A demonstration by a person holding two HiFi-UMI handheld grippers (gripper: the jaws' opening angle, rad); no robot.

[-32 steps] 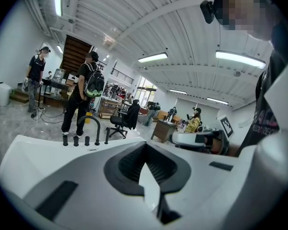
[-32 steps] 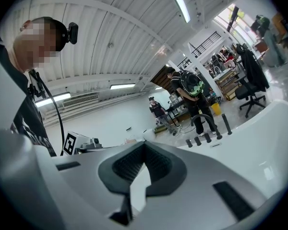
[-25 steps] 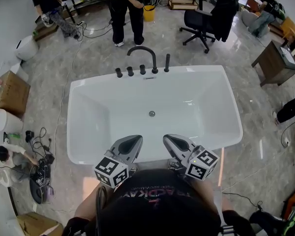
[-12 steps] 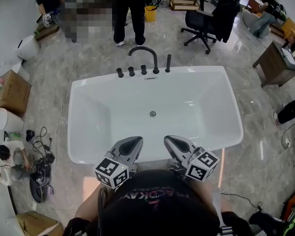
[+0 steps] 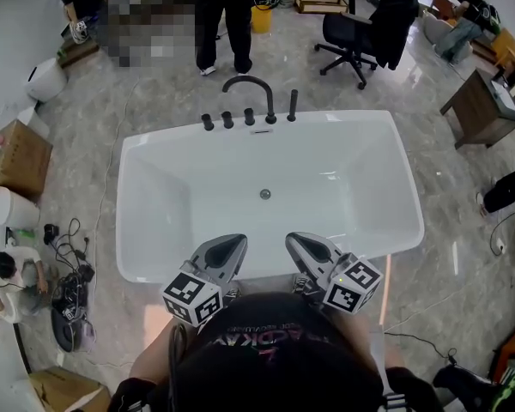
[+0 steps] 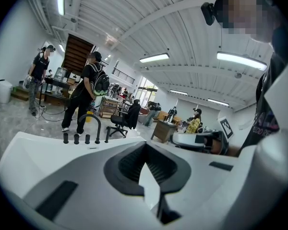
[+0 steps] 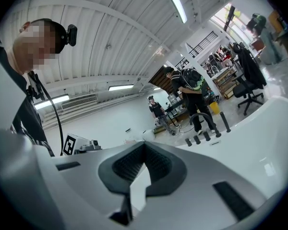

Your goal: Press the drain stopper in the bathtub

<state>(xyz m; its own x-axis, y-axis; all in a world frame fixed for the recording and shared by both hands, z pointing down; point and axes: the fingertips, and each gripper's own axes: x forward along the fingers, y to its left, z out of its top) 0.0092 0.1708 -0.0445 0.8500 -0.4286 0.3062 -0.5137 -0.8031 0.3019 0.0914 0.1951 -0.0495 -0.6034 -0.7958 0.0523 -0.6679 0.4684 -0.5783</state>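
Observation:
The white bathtub [image 5: 146,213] lies across the middle of the head view. Its small round metal drain stopper [image 5: 264,194] sits in the middle of the tub floor. My left gripper [image 5: 226,247] and right gripper [image 5: 302,245] hang side by side over the tub's near rim, well short of the stopper. Both point toward the tub. In the left gripper view the left gripper [image 6: 144,145] has its jaws together with nothing between them. The right gripper [image 7: 144,147] looks the same in the right gripper view. The stopper is hidden in both gripper views.
A black arched faucet [image 5: 251,91] with several black knobs [image 5: 227,120] stands on the far rim. A person [image 5: 223,15] stands just behind it. An office chair [image 5: 360,28] is at the back right, a wooden table [image 5: 481,106] at the right, and a cardboard box [image 5: 17,157] and cables [image 5: 69,290] at the left.
The tub sits a little higher in the head view than before. Both grippers stay over the near rim, still shut.

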